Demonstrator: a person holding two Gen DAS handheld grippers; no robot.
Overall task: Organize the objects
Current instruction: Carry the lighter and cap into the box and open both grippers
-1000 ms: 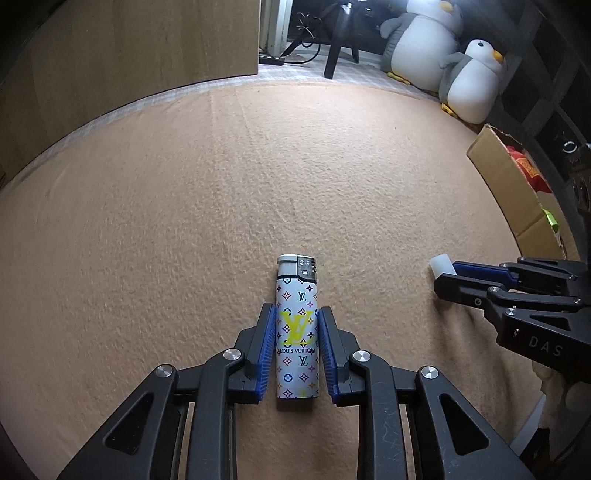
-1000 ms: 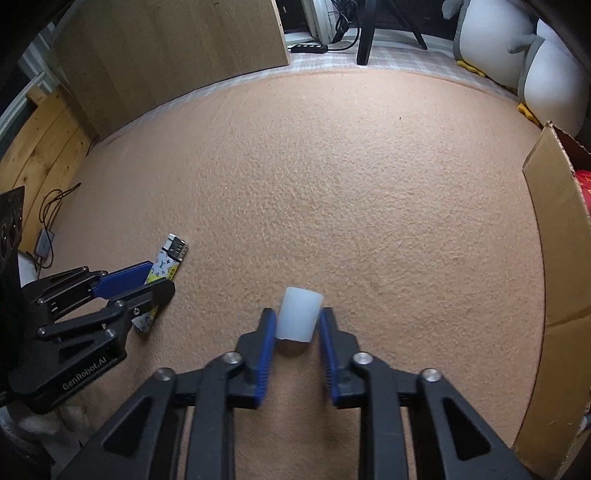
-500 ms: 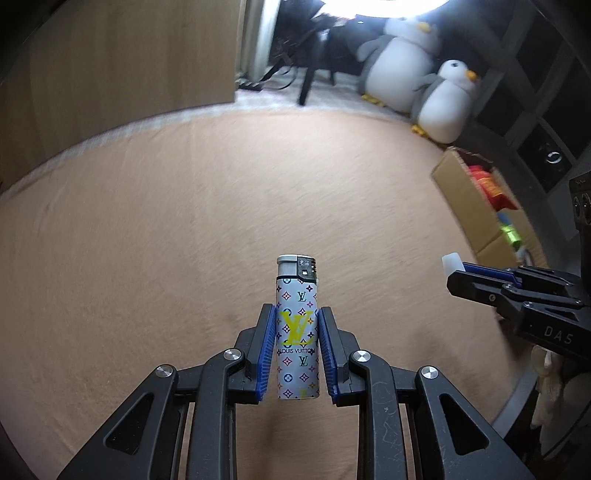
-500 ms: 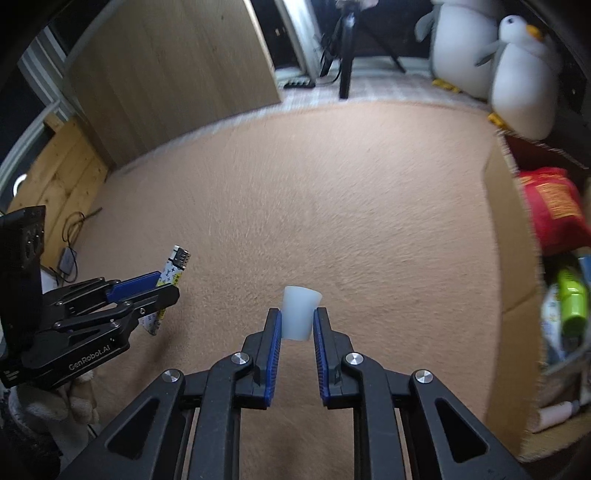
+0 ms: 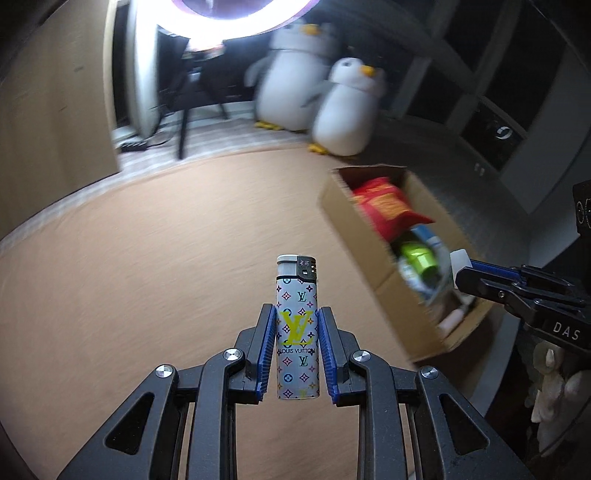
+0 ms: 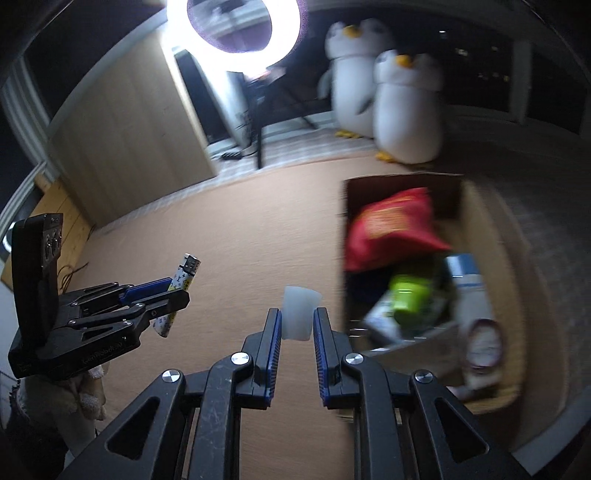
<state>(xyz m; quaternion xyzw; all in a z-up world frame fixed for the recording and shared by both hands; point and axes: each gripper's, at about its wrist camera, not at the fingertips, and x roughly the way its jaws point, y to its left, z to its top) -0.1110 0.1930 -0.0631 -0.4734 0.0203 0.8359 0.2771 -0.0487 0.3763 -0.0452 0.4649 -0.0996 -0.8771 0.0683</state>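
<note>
The left gripper is clamped on a white patterned lighter, its blue pads pressing both flanks while the lighter stands upright between them with its grey cap on top, lifted clear of the tan carpet; the right gripper is clamped in the same way on a small white translucent cup, which it grips by the narrow end so that the wider end points away from the camera, also off the carpet; the landmark here is the open cardboard box, which sits on the carpet's right side; the cup hangs just beside the box's near left wall, and the lighter is farther out on that same left side, well apart from the box; inside the box lie a red snack bag at the far end, a green-capped container nearer, and other packets too blurred to name; beyond the box stand two plush penguins; farther left of these glows a ring light.
</note>
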